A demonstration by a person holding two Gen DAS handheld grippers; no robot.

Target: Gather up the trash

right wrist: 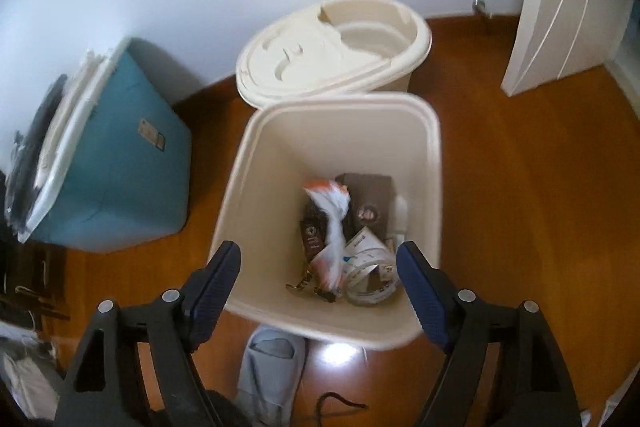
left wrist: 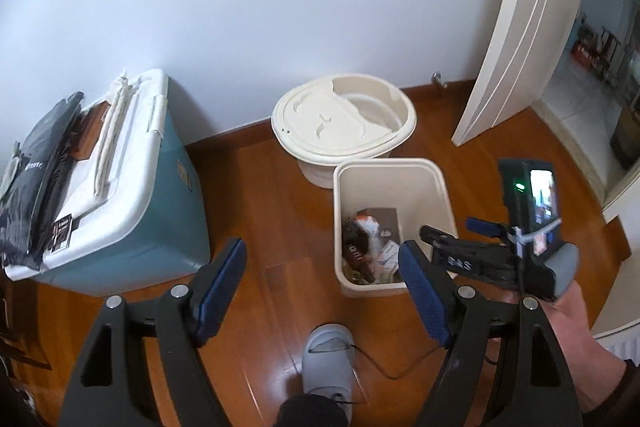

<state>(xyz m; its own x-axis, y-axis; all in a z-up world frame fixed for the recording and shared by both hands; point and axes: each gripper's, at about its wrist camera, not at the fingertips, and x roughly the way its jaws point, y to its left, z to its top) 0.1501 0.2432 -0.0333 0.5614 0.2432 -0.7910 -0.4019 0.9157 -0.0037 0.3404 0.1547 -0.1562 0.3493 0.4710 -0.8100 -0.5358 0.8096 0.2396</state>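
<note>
The open bin (right wrist: 332,211) sits centre frame directly below the right gripper (right wrist: 320,291), trash (right wrist: 344,239) heaped inside. The left gripper (left wrist: 322,291) hangs left of it. Both grippers gape wide, holding nothing.

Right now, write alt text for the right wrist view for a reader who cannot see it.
Open right tongs hang empty over a cream waste bin on a wooden floor, with wrappers, a dark box and a tape roll lying inside. Behind the bin stands a round cream bucket, to its left a teal cooler; a grey slipper shows below.
</note>
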